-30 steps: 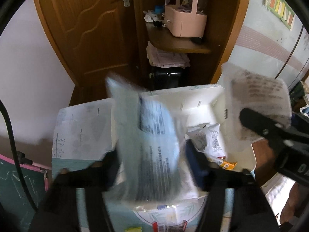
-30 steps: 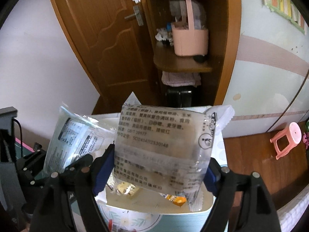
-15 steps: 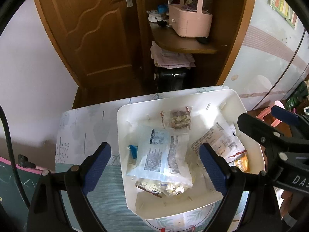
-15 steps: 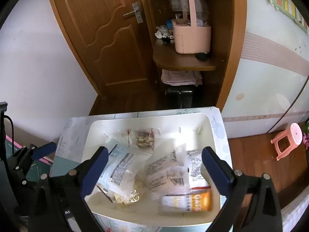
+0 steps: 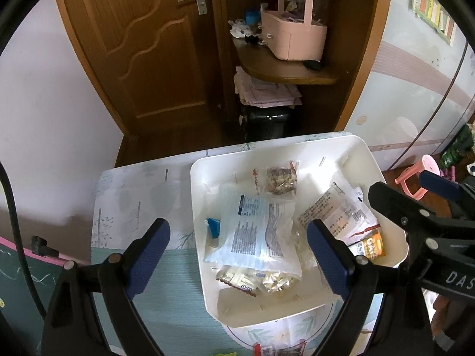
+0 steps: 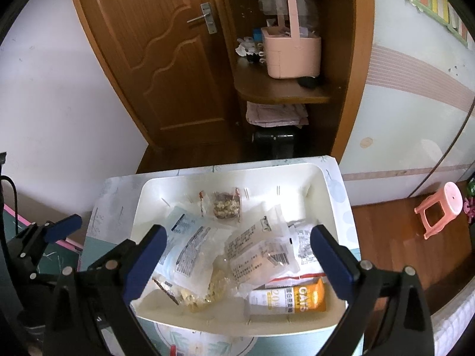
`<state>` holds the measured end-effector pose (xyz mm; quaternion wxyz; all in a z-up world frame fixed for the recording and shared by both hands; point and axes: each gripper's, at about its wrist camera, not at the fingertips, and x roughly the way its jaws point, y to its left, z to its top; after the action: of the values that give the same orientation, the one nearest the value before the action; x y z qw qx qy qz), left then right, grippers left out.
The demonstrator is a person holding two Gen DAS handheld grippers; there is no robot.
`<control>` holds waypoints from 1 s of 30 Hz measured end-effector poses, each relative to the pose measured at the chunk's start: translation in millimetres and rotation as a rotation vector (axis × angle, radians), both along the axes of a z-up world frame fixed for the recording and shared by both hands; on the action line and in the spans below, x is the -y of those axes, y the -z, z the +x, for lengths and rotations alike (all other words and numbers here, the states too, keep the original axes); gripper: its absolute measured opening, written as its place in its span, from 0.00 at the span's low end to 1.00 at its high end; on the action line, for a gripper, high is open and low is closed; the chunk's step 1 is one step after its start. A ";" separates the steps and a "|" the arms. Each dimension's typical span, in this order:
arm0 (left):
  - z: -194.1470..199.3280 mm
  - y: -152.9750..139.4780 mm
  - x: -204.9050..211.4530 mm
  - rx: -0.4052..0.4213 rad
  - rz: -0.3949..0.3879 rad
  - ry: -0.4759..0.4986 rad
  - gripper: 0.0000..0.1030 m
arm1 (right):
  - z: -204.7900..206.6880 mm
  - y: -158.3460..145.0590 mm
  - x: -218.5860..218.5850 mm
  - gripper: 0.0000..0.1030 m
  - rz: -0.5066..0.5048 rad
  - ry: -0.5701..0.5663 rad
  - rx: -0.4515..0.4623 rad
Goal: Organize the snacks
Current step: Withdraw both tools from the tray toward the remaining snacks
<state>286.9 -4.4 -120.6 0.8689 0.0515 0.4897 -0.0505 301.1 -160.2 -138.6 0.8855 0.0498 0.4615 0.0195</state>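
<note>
A white bin [image 5: 204, 293] [image 6: 142, 195] on the table holds several snack packets. A pale blue packet [image 5: 255, 231] [image 6: 187, 246] lies in its middle-left. A clear packet with printed text [image 5: 335, 213] [image 6: 255, 252] lies to its right, over an orange packet [image 5: 369, 246] [image 6: 297, 298]. A small nut packet [image 5: 279, 178] [image 6: 225, 204] lies at the back. My left gripper [image 5: 237, 255] is open and empty above the bin's near side. My right gripper [image 6: 237, 261] is open and empty above the bin; it also shows at the right of the left wrist view [image 5: 415, 207].
The table [image 5: 133, 207] has a pale patterned cloth and ends near a wooden door [image 5: 142, 44]. A pink caddy [image 5: 294, 35] stands on a wooden shelf. A pink stool [image 6: 439, 207] stands on the floor at right. A chalkboard edge [image 5: 17, 267] is at left.
One second ago each gripper was shut on a packet above the bin. Both opened and the packets dropped into the bin. Both grippers have since risen slightly.
</note>
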 end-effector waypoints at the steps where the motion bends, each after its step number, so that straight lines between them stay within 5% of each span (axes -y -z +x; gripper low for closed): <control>1: -2.2 -0.8 -0.9 0.002 0.000 0.002 0.90 | -2.3 -0.4 -0.3 0.95 -0.003 0.006 -0.003; 30: -118.4 -35.3 -69.5 0.100 -0.018 0.043 0.91 | -118.9 -32.7 -46.4 0.95 0.000 -0.040 0.017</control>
<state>168.5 65.1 -85.3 0.8914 0.0566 0.4441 -0.0707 182.2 -113.7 -105.9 0.8889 0.0402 0.4547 0.0376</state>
